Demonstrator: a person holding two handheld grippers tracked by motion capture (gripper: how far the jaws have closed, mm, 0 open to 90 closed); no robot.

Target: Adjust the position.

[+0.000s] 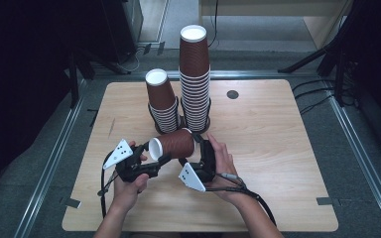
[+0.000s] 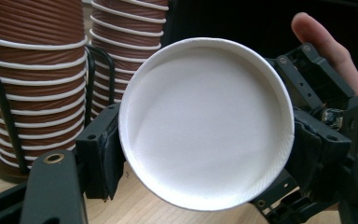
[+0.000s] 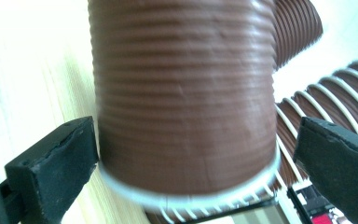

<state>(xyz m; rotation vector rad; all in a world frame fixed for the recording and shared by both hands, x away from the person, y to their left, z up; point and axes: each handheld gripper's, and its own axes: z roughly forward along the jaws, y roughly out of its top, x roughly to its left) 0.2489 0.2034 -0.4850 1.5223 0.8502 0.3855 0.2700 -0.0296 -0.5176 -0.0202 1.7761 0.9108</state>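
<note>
High view overhead, facing forward-down; both gripper views close on the shared cup point(image 1: 171, 144).

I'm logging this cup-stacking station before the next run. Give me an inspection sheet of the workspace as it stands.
Surface: light wooden table, a round dark disc near its far edge.
Job's things: one brown paper cup held on its side over the table; tall cup stack and short cup stack, upside down in black wire holders.
Clutter: nothing seen.
Grippers: left gripper shut on the cup at the base end; right gripper jaws stand apart at the rim end, not pressing.
Cables: one trails from each gripper toward the person.
Surroundings: grey floor, metal rails, dark stands, loose cables at the right.
</note>
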